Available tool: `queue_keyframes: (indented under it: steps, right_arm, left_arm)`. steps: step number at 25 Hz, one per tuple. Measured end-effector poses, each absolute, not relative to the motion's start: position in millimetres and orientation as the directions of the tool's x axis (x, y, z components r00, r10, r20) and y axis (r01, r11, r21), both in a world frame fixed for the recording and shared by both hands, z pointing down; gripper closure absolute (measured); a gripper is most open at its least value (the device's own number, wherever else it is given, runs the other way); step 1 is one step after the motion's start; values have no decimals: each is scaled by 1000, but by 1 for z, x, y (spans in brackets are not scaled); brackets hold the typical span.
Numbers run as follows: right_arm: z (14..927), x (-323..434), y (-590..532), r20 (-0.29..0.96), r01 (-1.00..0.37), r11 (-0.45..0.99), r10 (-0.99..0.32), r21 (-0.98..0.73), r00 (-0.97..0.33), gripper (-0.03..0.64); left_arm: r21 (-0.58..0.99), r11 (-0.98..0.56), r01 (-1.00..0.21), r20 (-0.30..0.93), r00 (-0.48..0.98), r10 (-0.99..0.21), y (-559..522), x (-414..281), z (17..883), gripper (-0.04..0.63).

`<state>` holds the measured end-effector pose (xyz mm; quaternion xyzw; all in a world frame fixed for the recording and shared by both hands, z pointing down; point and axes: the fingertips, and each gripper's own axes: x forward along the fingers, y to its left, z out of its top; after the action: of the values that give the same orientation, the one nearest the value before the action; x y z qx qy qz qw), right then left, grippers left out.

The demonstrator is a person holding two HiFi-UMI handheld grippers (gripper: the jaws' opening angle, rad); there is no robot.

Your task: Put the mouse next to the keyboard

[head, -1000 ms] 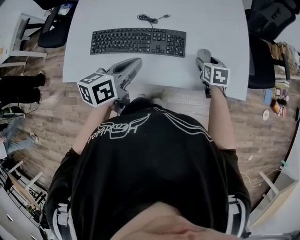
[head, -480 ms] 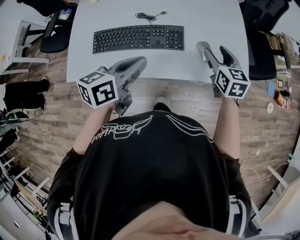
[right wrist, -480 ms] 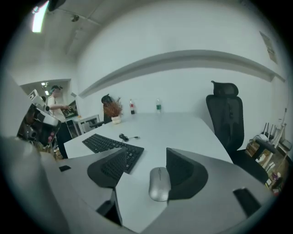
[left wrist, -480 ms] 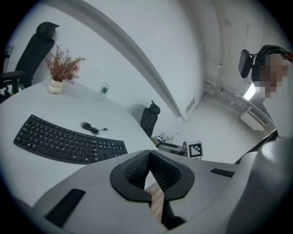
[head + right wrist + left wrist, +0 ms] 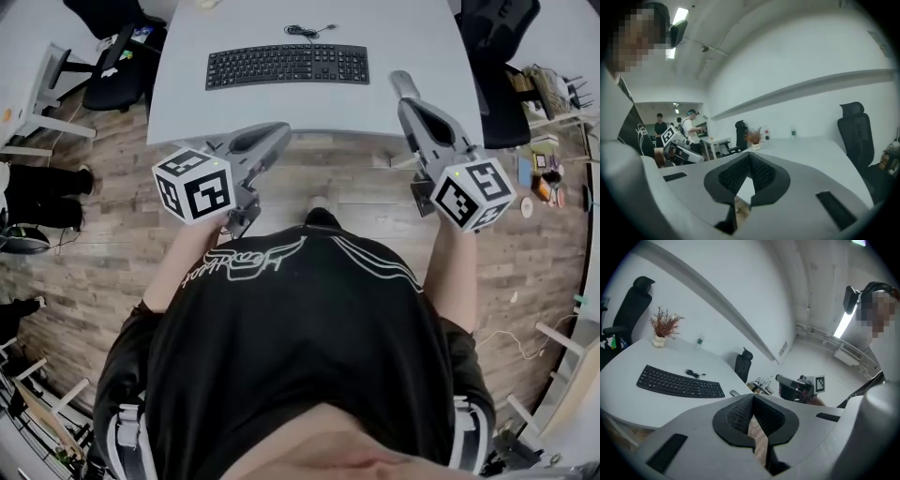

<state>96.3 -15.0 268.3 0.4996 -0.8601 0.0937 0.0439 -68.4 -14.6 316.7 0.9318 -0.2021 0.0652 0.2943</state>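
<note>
Left gripper view: small grey mouse (image 5: pixel 734 393) just beside black keyboard (image 5: pixel 679 383) on white table (image 5: pixel 628 401); left gripper (image 5: pixel 752 397), right gripper (image 5: pixel 749 155) closed, empty. Task apparently complete.

The keyboard (image 5: pixel 288 66) ahead of the tools is black; the counter (image 5: pixel 412 37) is pale grey. The left tool (image 5: pixel 279 133) and right tool (image 5: pixel 403 82) are grey, each with a black-and-white square-patterned cube (image 5: pixel 194 183). The floor (image 5: pixel 103 272) is brown planks.

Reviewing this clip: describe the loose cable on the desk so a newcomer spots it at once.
Start at the white table, then its black keyboard. Just beyond the keyboard's far edge lies a black cable, bunched in a small coil with one plug end trailing right. It is the only thin, stringy thing there.
</note>
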Motion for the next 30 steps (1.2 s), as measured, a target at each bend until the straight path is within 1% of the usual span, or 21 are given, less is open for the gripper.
queue_keyframes:
  steps: [3,8,13,18,24,30]
  right_arm:
    - [255,59,25,150,-844,521,-831,-130,-536,607]
    - [257,9,84,153,-838,542,-824,-66,-545,607]
    - [268,-27,130,152,-830,548,-816,-101,-557,607]
    - [277,-49,164,165,-826,544,-810,-146,-562,607]
    - [297,-62,189,188,-812,521,-798,-264,-573,607]
    - [307,-62,206,215,-821,493,-802,-288,-557,607]
  left_arm:
    - [497,-762,-415,237,910,-340,18,-94,307,588]
    - [457,-794,-402,212,916,-341,63,-127,295,589]
    - [426,-824,-374,182,928,-326,100,-146,288,589]
    - [363,-859,-362,175,931,-319,133,-156,284,589]
    - [383,-857,-344,177,938,-297,156,-163,293,589]
    - [400,-852,-337,184,941,-285,175,-166,302,589]
